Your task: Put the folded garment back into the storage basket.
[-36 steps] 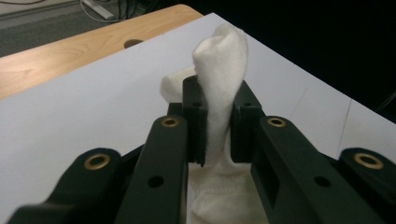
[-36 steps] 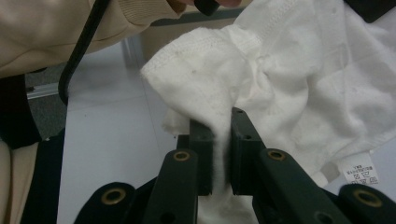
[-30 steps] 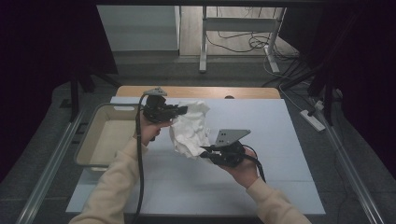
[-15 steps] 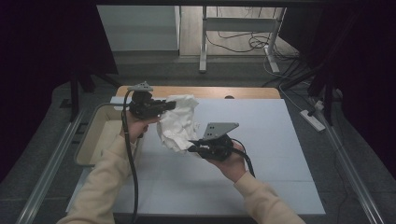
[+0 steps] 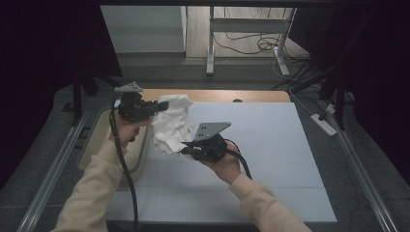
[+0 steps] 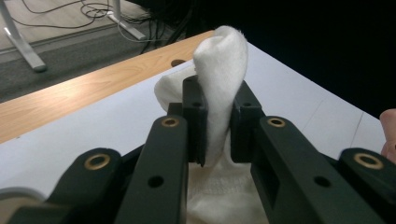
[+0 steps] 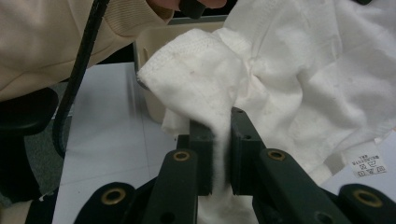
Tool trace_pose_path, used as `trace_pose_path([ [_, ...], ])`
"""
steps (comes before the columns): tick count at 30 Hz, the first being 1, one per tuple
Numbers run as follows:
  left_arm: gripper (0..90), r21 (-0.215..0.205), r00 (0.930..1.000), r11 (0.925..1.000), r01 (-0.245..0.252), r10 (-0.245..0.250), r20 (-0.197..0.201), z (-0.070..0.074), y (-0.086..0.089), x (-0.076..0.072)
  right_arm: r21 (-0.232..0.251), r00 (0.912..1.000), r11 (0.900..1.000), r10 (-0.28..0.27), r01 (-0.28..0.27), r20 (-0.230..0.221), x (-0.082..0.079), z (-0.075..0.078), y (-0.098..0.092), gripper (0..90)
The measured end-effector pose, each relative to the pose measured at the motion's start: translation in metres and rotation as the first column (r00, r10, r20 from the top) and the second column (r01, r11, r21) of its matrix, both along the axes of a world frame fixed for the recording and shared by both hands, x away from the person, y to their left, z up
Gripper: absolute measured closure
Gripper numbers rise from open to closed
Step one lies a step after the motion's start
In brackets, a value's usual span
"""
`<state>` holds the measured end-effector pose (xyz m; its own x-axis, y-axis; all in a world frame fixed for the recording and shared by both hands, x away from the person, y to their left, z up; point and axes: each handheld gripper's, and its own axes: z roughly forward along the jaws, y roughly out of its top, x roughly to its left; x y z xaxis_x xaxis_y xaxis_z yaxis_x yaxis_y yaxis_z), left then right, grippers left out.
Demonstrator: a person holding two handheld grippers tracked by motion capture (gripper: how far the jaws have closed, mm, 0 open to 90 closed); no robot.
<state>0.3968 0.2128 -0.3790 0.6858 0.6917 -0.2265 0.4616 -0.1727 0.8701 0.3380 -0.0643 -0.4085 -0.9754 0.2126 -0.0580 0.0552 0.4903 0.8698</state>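
Both tools clamped on the white cloth (image 5: pixel 171 124), left tool (image 5: pixel 153 109) far edge, right tool (image 5: pixel 186 149) near edge, held above the desk (image 5: pixel 270 145) beside the tray (image 5: pixel 140 159); thin pinches could slip if pulled apart.
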Motion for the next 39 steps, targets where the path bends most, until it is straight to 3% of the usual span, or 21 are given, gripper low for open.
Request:
trace_pose_path([
  [24, 78.5, -0.013, 0.9961, 0.996, -0.089, 0.089, 0.001, -0.002, 0.059, -0.012, 0.001, 0.9984, 0.998, 0.057, -0.057, -0.004, 0.008, -0.001, 0.056, 81.8],
  [39, 78.5, -0.015, 0.9879, 0.9878, -0.155, 0.155, 0.001, -0.001, 0.094, -0.021, -0.002, 0.9954, 0.995, 0.096, -0.096, -0.004, 0.009, 0.004, 0.092, 81.7],
])
